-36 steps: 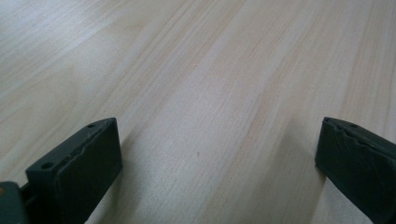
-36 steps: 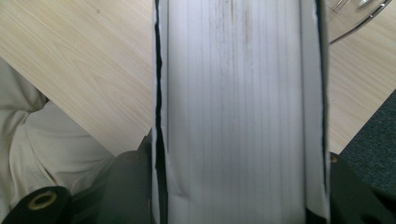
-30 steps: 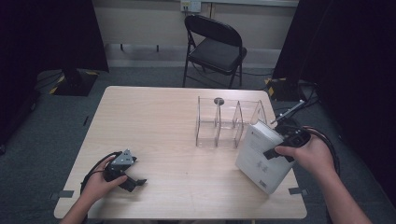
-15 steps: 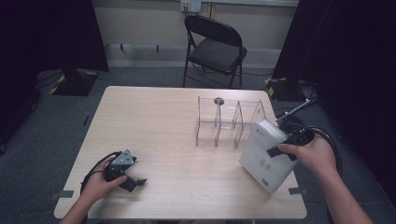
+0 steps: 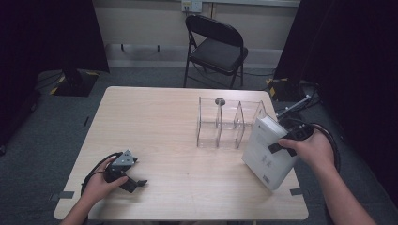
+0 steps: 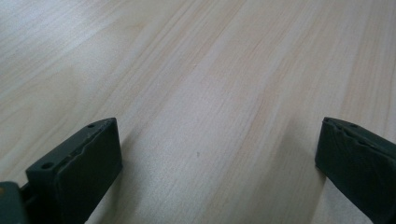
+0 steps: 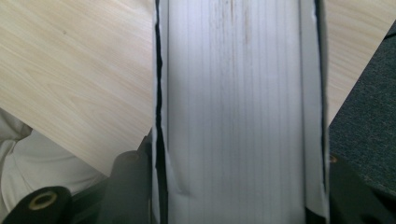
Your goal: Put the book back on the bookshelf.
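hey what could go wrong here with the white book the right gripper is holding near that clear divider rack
The book is thick and tilted, clamped by the right gripper near one edge, so it might swing or slip. Its upper corner sits close to the clear rack; a careless move could knock the light rack along the table.

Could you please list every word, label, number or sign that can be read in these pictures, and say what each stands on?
No text can be read.
Thick white book, held in the right gripper: small dark marks on its cover, too small and blurred to read.
Book's page edges in the right gripper view: brownish stains, no writing.
Clear plastic divider rack and light wooden table: no text.
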The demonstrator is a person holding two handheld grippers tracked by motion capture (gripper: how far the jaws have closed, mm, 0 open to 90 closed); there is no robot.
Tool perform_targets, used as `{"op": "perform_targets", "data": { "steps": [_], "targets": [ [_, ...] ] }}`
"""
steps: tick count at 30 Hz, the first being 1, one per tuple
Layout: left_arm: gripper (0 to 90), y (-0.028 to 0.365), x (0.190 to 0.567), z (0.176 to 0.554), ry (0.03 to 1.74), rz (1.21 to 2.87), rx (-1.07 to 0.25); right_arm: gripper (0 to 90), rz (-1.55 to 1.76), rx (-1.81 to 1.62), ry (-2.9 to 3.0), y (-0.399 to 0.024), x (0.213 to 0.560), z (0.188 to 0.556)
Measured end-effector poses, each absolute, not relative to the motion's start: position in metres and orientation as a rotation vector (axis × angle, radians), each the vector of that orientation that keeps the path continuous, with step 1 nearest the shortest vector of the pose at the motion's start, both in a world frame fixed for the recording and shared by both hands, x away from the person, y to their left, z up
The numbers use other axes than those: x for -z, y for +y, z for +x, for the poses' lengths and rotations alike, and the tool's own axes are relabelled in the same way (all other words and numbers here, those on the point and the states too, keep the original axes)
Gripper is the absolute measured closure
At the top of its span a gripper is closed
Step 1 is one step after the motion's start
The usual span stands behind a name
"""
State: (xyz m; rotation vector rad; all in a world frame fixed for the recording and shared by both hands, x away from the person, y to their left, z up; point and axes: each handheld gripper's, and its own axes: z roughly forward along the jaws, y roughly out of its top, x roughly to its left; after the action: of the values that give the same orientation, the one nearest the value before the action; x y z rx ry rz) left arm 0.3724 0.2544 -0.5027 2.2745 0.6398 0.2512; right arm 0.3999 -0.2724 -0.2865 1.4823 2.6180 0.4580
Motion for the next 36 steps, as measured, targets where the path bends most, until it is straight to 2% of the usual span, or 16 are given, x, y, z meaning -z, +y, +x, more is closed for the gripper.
{"op": "perform_targets", "data": {
  "steps": [36],
  "targets": [
    [0.0, 0.254, 0.503, 0.372, 0.638, 2.276, -0.252, 52.6, 1.629, -0.436, 2.532, -0.264, 0.28, 0.435]
  ]
}}
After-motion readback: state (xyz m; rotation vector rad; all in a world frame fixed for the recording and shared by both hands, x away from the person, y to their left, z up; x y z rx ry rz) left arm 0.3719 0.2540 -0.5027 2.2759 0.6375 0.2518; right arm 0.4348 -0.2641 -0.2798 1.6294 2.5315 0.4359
